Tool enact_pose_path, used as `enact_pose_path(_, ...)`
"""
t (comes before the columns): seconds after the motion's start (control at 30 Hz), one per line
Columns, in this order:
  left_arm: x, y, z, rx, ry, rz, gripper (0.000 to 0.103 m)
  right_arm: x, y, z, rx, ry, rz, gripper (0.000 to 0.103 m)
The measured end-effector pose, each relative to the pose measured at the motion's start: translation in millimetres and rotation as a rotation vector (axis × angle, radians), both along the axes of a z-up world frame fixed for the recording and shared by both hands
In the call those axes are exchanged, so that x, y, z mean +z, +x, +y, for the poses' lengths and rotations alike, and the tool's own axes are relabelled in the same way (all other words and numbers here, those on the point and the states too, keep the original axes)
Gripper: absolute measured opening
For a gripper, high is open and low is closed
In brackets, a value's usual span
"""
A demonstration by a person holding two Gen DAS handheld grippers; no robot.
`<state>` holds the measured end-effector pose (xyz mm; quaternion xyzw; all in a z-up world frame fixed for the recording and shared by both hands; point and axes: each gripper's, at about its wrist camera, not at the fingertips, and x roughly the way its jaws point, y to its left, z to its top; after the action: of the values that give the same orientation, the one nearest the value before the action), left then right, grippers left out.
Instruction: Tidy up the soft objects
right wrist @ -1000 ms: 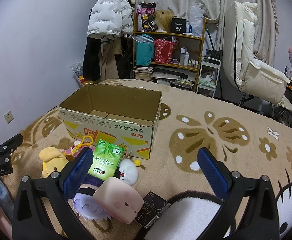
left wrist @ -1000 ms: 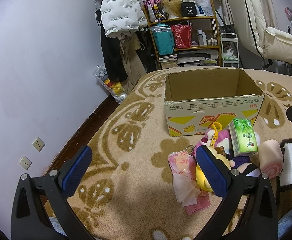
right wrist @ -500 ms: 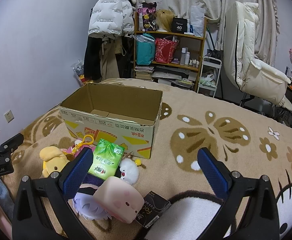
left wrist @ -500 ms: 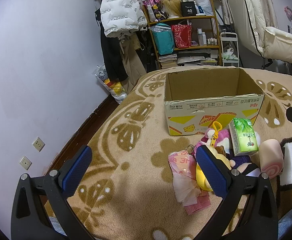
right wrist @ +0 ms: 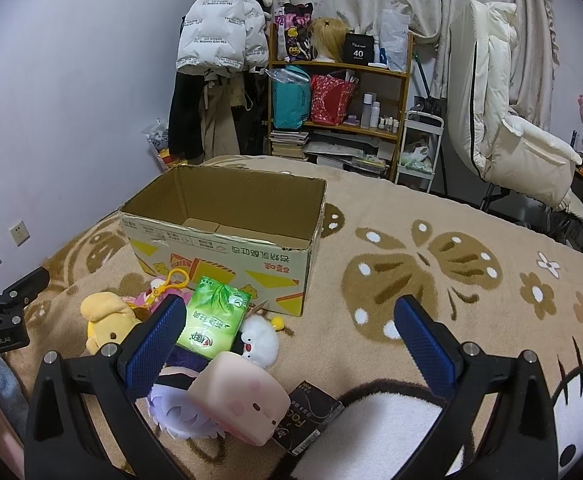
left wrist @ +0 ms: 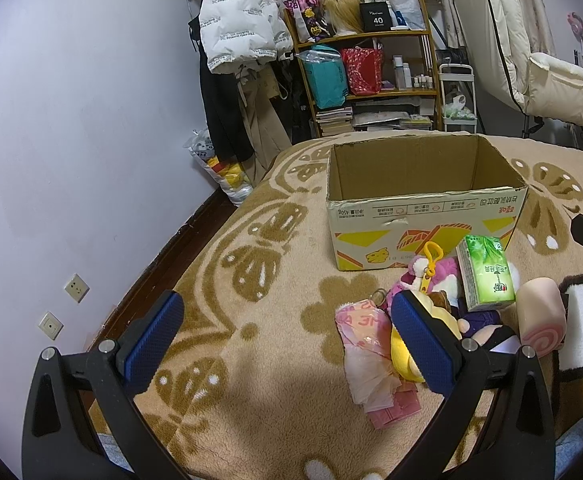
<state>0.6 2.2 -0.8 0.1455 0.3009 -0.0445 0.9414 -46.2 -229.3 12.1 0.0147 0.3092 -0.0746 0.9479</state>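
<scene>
While both hover spread wide and hold nothing, left tongs (left wrist: 287,334) and right tongs (right wrist: 287,334) show blue textured pads over a fuzzy tan bed blanket (right wrist: 431,248); soft pile lies just before the open corrugated cardboard box (right wrist: 227,236): glossy green tissue pack (right wrist: 213,322), yellow plush (right wrist: 105,318), squashy pink roll (right wrist: 243,398), crinkly pink bag (left wrist: 365,354); black carton (right wrist: 309,418) beside the roll

One cardboard box (right wrist: 227,236); one green tissue pack (right wrist: 213,322); one yellow plush (right wrist: 107,320); one pink plush (left wrist: 431,276); one white plush (right wrist: 257,342); one pink roll-cake squishy (right wrist: 247,396); one purple-haired doll (right wrist: 175,408); one black packet (right wrist: 311,416); one pink wrapper (left wrist: 365,360).
</scene>
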Motion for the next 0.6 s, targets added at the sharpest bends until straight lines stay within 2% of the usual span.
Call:
enact_pose_path(0.33, -4, -5, 3, -0.019, -0.013, 0.011, 0.102, -7, 1, -1, 0.025, 0.051, 0.015, 0.103)
enact_pose_path(0.6, -5, -2, -10, -0.09, -0.027, 0.046, 0.102, -19, 7, 0, 0.068, 0.108, 0.095, 0.103)
